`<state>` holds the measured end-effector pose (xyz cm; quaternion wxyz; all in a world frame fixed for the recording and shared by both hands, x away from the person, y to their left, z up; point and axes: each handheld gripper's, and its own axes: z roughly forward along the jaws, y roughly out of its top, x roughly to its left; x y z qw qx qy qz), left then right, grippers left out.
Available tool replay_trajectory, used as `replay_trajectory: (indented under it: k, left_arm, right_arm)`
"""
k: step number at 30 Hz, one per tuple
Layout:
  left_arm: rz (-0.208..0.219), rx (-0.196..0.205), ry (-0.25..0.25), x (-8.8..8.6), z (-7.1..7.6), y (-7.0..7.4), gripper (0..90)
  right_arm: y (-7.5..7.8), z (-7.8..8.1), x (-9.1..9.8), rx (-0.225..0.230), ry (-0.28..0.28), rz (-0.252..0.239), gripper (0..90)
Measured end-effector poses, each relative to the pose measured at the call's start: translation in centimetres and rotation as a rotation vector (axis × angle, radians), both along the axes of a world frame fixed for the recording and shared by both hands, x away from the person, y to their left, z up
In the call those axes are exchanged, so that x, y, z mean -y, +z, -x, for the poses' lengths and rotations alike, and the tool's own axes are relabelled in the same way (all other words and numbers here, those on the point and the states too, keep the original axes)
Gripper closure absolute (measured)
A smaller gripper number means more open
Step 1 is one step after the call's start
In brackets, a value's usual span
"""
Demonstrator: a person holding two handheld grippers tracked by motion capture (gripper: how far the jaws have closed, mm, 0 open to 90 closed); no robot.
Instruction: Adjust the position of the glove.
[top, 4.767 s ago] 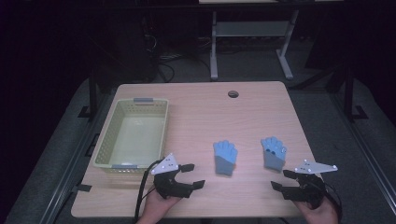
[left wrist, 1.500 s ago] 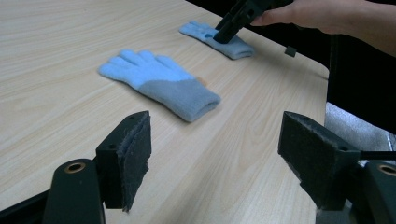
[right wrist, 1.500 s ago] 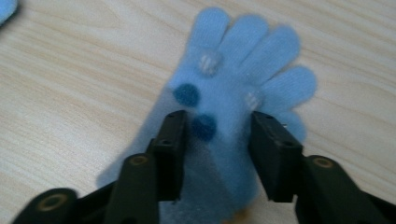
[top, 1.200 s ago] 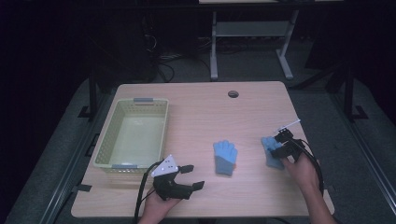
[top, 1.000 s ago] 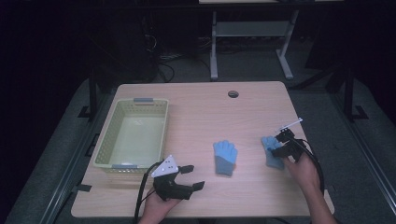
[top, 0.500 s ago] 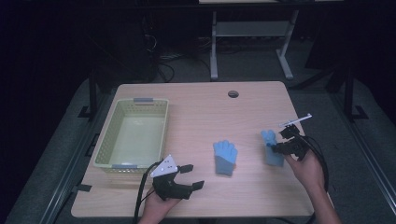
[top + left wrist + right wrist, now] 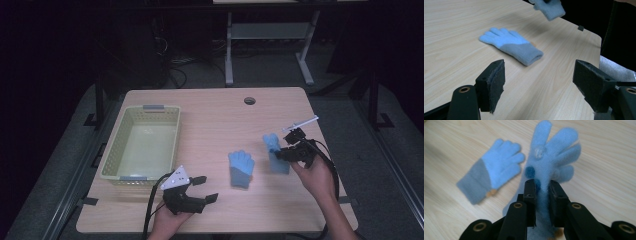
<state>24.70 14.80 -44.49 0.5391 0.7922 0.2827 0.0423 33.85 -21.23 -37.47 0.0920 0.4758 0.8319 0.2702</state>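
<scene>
Two light blue knit gloves with grey cuffs are here. One glove point(image 7: 241, 168) point(image 7: 511, 46) point(image 7: 490, 170) lies flat near the table's middle front. The other glove point(image 7: 275, 151) point(image 7: 551, 160) hangs lifted off the table at the right, pinched in my right gripper point(image 7: 290, 151) point(image 7: 541, 187), whose jaws are shut on it. It also shows at the top of the left gripper view point(image 7: 550, 8). My left gripper point(image 7: 202, 190) point(image 7: 539, 80) rests low at the front left, jaws wide open and empty, pointing toward the flat glove.
A pale yellow-green mesh basket point(image 7: 111, 152) stands on the left part of the wooden table point(image 7: 220, 120), with nothing visible inside. A round cable hole point(image 7: 249, 100) sits near the far edge. A metal stand point(image 7: 265, 35) and dark floor lie beyond the table.
My right gripper closed on the right-hand glove and has lifted it up off the table, moving slightly rightward. The left gripper and the middle glove have stayed put.
</scene>
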Motion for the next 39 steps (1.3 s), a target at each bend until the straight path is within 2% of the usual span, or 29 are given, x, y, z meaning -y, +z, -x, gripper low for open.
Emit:
replay_trajectory:
  k: [3, 5, 8, 9, 12, 17, 19, 26, 28, 39]
  left_arm:
    - [-0.001, 0.000, -0.001, 0.0, 0.0, 0.0, 25.4]
    - [-0.002, 0.000, -0.001, 0.0, 0.0, 0.0, 25.4]
    - [-0.002, 0.003, -0.001, 0.0, 0.0, 0.0, 25.4]
    - [-0.002, 0.005, 0.000, 0.0, 0.0, 0.0, 25.4]
    - [0.002, 0.006, 0.003, -0.1, 0.0, 0.1, 25.4]
    - [0.002, 0.007, 0.004, -0.1, 0.0, 0.1, 25.4]
    - [0.002, 0.006, 0.003, -0.1, 0.0, 0.1, 25.4]
    - [-0.005, 0.018, -0.001, -0.3, 0.0, 0.2, 25.4]
    - [-0.005, 0.017, 0.000, -0.2, 0.0, 0.2, 25.4]
    - [-0.003, 0.011, 0.004, -0.2, 0.2, 0.3, 25.4]
  right_arm:
    - [-0.1, 0.0, -0.7, -0.001, 0.008, -0.002, 77.7]
    - [-0.1, -0.1, -1.7, -0.009, 0.029, -0.034, 77.7]
    - [-0.1, 0.0, -2.3, -0.007, 0.045, -0.036, 77.5]
    - [0.0, 0.0, -3.2, -0.001, 0.063, -0.035, 77.5]
    - [0.0, -0.1, -4.1, -0.001, 0.078, -0.041, 77.3]
    - [-0.3, -0.1, -5.6, -0.029, 0.096, -0.078, 77.2]
    - [-0.5, -0.1, -6.4, -0.028, 0.103, -0.066, 77.2]
    - [-1.3, -0.4, -7.8, -0.044, 0.110, -0.061, 76.5]
    - [-1.5, -0.4, -8.1, -0.044, 0.111, -0.073, 76.5]
    - [-3.0, -0.5, -9.5, -0.071, 0.084, -0.090, 75.4]
